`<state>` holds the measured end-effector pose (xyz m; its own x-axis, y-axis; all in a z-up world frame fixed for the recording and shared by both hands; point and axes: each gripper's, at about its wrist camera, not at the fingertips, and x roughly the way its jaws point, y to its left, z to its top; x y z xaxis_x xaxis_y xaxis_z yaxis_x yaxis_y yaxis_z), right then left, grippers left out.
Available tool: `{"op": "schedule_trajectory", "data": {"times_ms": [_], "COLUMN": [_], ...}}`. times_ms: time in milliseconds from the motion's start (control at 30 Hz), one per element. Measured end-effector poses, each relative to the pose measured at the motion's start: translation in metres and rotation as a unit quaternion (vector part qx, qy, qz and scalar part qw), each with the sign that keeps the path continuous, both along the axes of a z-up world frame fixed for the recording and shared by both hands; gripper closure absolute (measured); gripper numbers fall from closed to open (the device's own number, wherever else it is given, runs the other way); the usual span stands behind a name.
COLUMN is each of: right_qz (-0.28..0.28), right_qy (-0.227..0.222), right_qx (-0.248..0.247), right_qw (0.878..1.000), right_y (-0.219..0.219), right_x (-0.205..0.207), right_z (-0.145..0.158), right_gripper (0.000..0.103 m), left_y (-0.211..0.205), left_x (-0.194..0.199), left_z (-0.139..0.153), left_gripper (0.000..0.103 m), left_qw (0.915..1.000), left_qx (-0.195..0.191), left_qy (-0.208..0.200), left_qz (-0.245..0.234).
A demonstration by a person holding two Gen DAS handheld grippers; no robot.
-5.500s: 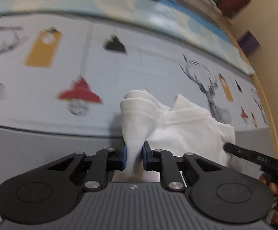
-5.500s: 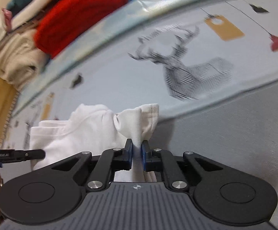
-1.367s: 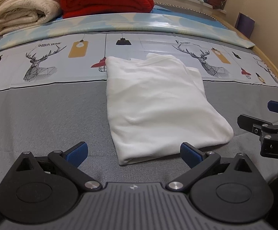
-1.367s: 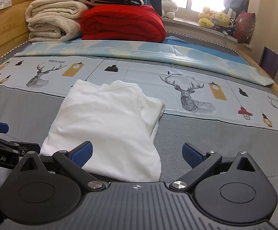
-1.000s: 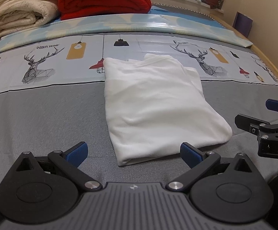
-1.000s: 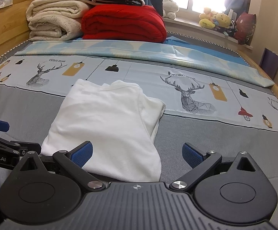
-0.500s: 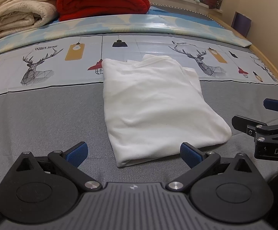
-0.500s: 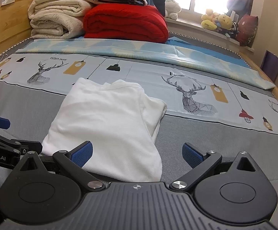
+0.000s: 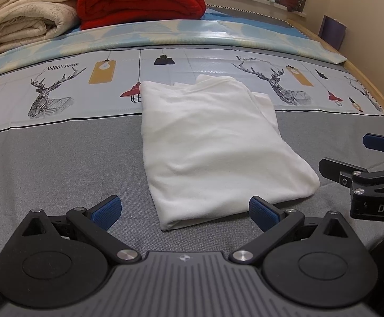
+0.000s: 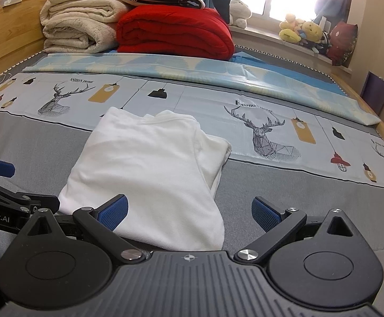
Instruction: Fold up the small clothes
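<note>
A white garment (image 9: 213,148) lies folded into a flat rectangle on the grey bedspread (image 9: 59,163). It also shows in the right wrist view (image 10: 149,174). My left gripper (image 9: 185,212) is open and empty, just short of the garment's near edge. My right gripper (image 10: 189,212) is open and empty, with the garment's near right corner between its jaws. The right gripper shows at the right edge of the left wrist view (image 9: 371,174). The left gripper shows at the left edge of the right wrist view (image 10: 4,192).
A red blanket (image 10: 176,30) and cream blankets (image 10: 78,29) are stacked at the head of the bed. A printed deer-pattern sheet (image 10: 271,132) crosses the bed behind the garment. Stuffed toys (image 10: 305,33) sit on the windowsill. A wooden bed frame (image 10: 4,34) runs along the left.
Both grippers held bunched parts of the garment 5.5 s ago; now both are open and the garment lies folded flat. Over the last second both views drew back slightly.
</note>
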<state>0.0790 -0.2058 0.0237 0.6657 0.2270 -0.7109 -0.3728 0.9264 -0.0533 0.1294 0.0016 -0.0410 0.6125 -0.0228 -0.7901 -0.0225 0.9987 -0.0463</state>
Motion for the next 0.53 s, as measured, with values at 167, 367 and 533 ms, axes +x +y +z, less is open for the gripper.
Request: {"op": "schedule_trajectory", "data": {"times_ms": [167, 367, 533], "right_qz": [0.002, 0.005, 0.007], "right_qy": [-0.001, -0.002, -0.002], "right_qx": [0.0, -0.001, -0.002], "right_qw": [1.0, 1.0, 1.0], "right_y": [-0.0002, -0.0021, -0.0023], "right_x": [-0.0001, 0.0012, 0.002], "right_z": [0.0005, -0.0001, -0.0004], "right_gripper": [0.004, 0.004, 0.004], "left_y": [0.0011, -0.0001, 0.0002], "left_x": [-0.0002, -0.0012, -0.0007], "left_z": [-0.0009, -0.0008, -0.0009], "left_gripper": [0.0, 0.0, 0.0], "left_qw": [1.0, 1.0, 1.0], "left_qx": [0.001, 0.002, 0.004], "left_qy": [0.0, -0.003, -0.003], "left_qz": [0.002, -0.003, -0.001]}}
